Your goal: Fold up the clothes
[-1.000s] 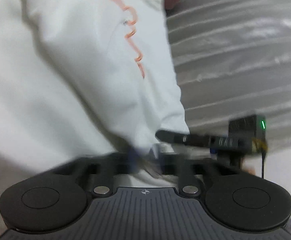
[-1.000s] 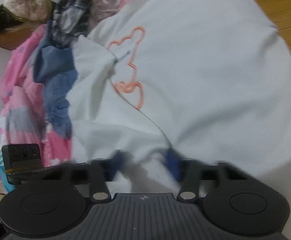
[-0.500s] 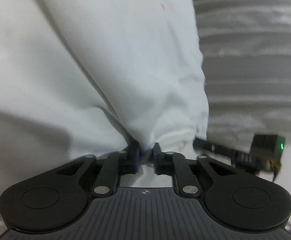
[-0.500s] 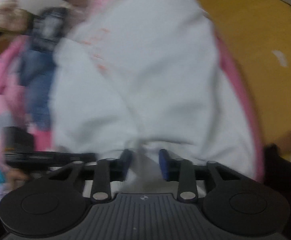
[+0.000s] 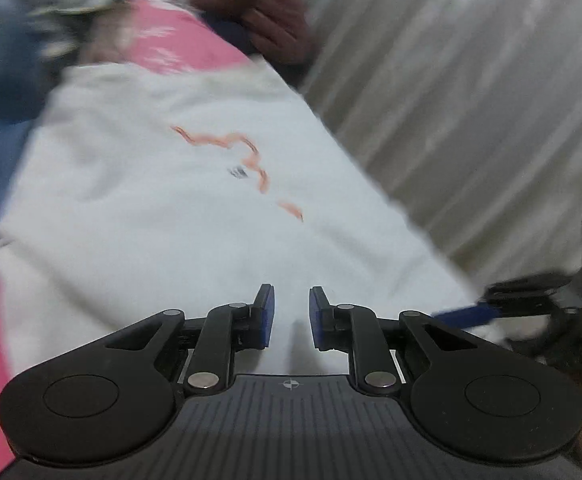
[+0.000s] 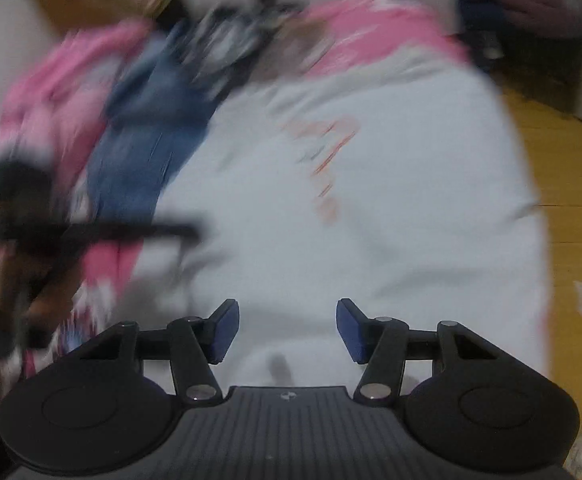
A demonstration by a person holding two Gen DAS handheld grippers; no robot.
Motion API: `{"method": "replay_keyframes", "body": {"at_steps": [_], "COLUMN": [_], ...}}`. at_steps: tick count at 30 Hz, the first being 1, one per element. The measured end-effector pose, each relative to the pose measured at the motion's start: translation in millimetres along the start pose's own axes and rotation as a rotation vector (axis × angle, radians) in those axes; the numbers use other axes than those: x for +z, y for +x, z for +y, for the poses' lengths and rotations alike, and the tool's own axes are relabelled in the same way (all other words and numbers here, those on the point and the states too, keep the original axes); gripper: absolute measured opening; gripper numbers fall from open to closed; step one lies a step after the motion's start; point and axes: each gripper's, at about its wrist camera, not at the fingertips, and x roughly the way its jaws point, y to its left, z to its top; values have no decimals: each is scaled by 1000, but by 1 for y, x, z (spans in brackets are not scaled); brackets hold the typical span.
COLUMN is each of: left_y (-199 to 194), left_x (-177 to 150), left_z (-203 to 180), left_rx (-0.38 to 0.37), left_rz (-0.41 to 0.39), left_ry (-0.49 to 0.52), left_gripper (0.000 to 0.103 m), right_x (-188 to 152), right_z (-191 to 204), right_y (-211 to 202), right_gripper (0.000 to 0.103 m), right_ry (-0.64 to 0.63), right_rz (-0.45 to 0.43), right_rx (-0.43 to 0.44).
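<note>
A white garment (image 5: 179, 208) with an orange line drawing (image 5: 247, 160) lies spread on the pink bed cover. My left gripper (image 5: 291, 304) hangs open just above its near part, nothing between the blue pads. In the right wrist view the same white garment (image 6: 371, 220) fills the middle, and my right gripper (image 6: 287, 320) is open wide over its near edge, holding nothing. The other gripper shows as a dark blurred shape at the left (image 6: 31, 208) of the right wrist view and at the right edge (image 5: 539, 296) of the left wrist view.
A pile of blue denim and dark checked clothes (image 6: 163, 128) lies left of the white garment on the pink cover (image 6: 371, 28). Pale curtain (image 5: 471, 100) hangs at the right in the left wrist view. Wooden floor (image 6: 563, 200) runs along the bed's right side.
Both grippers were shut on the white garment's edge and held it up; now both are open and the garment lies flat on the bed. Both views are blurred from movement.
</note>
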Motion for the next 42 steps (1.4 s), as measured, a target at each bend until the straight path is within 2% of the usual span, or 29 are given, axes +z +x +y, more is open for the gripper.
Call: {"method": "replay_keyframes", "body": {"at_steps": [2,5,8,10,12,13,16,18,21,23,24,27,28,30,31,32,34,35,38,40,42], "left_y": [10,9,3,-1,-9,-18,-43,-53,-56,-48,-43,-31,-24,-1,10,20,27,26,13,-8,-37], "left_x": [-5,-6,-6,-7,-5,-4,14,28,48,62,71,90,94,104,107,109,113,117,122,120,110], "left_z": [1,5,11,10,1,-1,-6,2,22,36,47,80,88,107,118,129,141,140,129,119,113], "left_rx": [19,7,-1,9,-6,-35,-64,-8,114,210,234,207,223,259,275,261,216,220,247,254,269], "left_rz": [-13,-1,4,3,-6,-21,-99,-158,-219,-239,-241,-214,-206,-162,-141,-132,-168,-174,-197,-241,-263], "left_ry": [1,-17,-4,10,15,24,27,29,73,97,80,-4,-19,-64,-97,-134,-183,-185,-141,-104,-112], "left_gripper": [18,17,17,17,15,15,15,15,12,10,10,10,10,9,5,4,4,4,4,12,18], "right_x": [-15,-37,-60,-70,-56,-49,-7,17,42,54,59,55,50,36,29,21,15,10,-6,-15,-16], "right_z": [2,5,3,-3,9,14,32,38,49,52,54,42,38,34,33,31,30,29,33,35,38], "right_y": [1,3,3,-4,-20,-31,-55,-54,-22,20,42,93,109,106,102,99,94,90,76,65,55], "right_gripper": [55,55,59,55,54,54,60,62,62,62,62,62,62,61,61,61,61,61,62,63,63], "right_ry": [-19,-48,-55,-44,-115,-147,-221,-248,-297,-301,-301,-245,-231,-241,-247,-254,-238,-234,-250,-260,-261], "right_rz": [46,114,196,272,254,213,27,-83,-167,-146,-131,-30,14,8,-2,-11,7,19,63,85,115], "right_rx": [-27,-67,-101,-137,-172,-176,-156,-77,45,81,96,121,105,97,95,93,90,87,75,76,80]}}
